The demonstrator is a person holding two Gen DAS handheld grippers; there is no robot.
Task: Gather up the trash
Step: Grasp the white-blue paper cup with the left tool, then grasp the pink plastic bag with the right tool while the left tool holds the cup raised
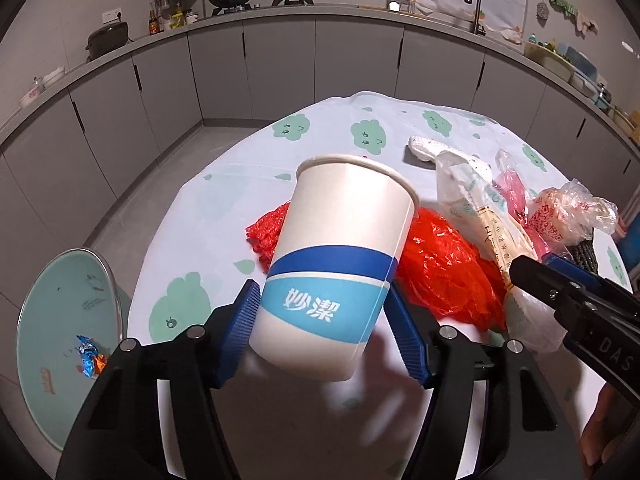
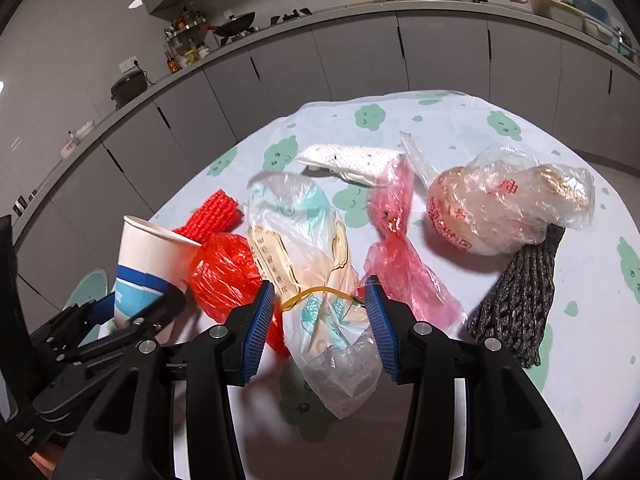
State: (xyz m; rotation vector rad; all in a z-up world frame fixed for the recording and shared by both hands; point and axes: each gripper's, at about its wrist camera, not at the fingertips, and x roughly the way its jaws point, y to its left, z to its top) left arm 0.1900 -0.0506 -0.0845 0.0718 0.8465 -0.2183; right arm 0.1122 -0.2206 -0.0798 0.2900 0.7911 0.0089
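White paper cup with blue bands (image 1: 340,264) clamped in left gripper (image 1: 322,322) at frame centre, clear rubber-banded plastic bag (image 2: 320,312) pinched between right gripper (image 2: 320,328) fingers, lower centre.

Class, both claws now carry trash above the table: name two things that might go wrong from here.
1. The white and blue paper cup sits tilted in the left claw; it may slip or crush.
2. The clear plastic bag hangs loosely in the right claw and might drag the crumpled red plastic bag.

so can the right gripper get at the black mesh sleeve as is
Probably not yet: the right gripper is shut on a tied clear bag. The black mesh sleeve lies uncovered on the table, so the way is free once it lets go.
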